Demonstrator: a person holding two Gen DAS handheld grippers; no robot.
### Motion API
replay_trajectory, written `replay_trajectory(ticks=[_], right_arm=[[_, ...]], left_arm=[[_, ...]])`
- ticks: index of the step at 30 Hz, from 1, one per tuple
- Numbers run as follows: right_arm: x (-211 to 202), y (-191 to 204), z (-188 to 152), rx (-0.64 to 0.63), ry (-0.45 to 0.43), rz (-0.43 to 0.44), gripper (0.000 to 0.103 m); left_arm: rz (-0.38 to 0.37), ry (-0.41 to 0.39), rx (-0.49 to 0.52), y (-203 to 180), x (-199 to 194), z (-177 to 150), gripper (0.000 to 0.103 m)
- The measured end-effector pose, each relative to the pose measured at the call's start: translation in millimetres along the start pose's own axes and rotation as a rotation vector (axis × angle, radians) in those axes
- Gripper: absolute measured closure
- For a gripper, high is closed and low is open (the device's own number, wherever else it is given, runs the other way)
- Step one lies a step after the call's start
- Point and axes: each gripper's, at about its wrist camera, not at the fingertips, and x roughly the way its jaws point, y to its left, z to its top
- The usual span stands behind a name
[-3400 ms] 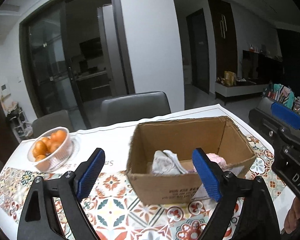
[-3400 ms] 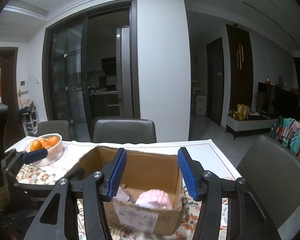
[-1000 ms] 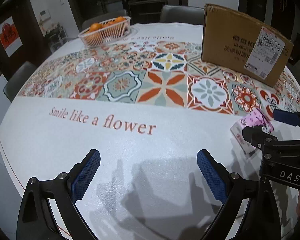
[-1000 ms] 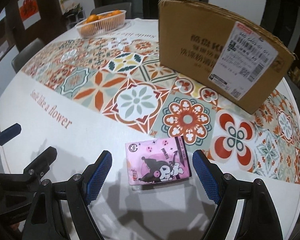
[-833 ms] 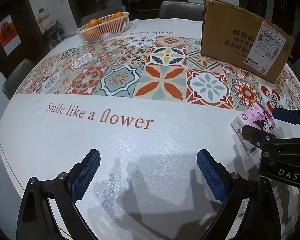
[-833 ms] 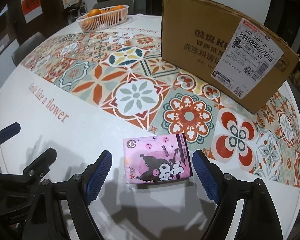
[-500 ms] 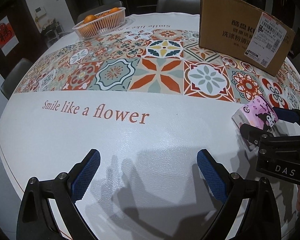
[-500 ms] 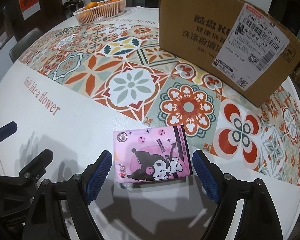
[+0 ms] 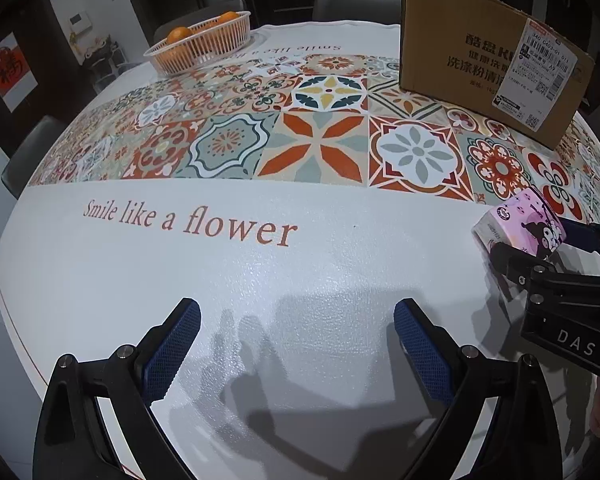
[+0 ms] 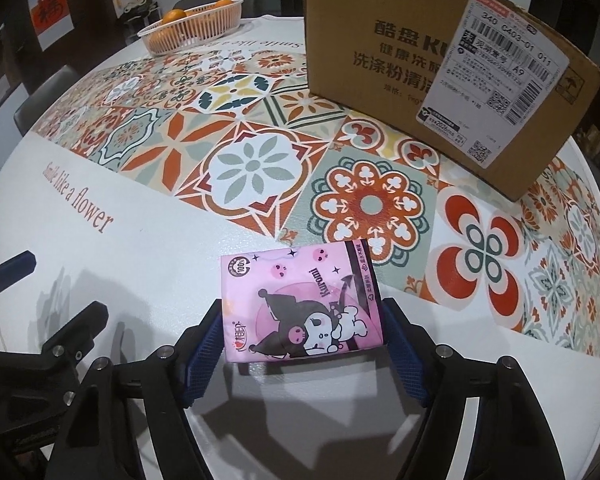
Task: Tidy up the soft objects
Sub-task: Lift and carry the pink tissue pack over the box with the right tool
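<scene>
The right tongs (image 10: 304,344) sit low over the surface (image 10: 148,264) with their blue pads on either side of a pink tissue pack (image 10: 300,300). The pack lies flat between the two fingers, its near half inside the gap and its far half sticking out ahead of the tips. The pads stand right at the pack's left and right edges; whether they already press on it cannot be told. From the left wrist view the same pack (image 9: 520,224) shows off to the right of the left tongs, with the right tongs (image 9: 540,248) around it.

The left tongs (image 9: 296,344) are spread wide and hold nothing; only bare white cloth lies between their fingers, close to the printed words "Smile like a flower" (image 9: 188,222) ahead of them.

Farther ahead of the right tongs and a little to the right stands a cardboard box (image 10: 420,52) with a shipping label, well apart from the pack. Far ahead and to the left of both tongs sits a white basket (image 9: 198,46) with oranges, near the far edge of the patterned cloth.
</scene>
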Motion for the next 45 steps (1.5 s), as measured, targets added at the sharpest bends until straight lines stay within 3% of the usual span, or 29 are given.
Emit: replay_trajectory(ticks=[18, 45], right_arm=[[-47, -13, 2, 0.092, -0.137, -0.068, 0.028], [-123, -44, 50, 0.185, -0.408, -0.131, 0.028]], left_arm=[[-0.010, -0.125, 0.029, -7, -34, 22, 0.004], [-0.047, -0.380, 0.034, -23, -97, 92, 0.002]])
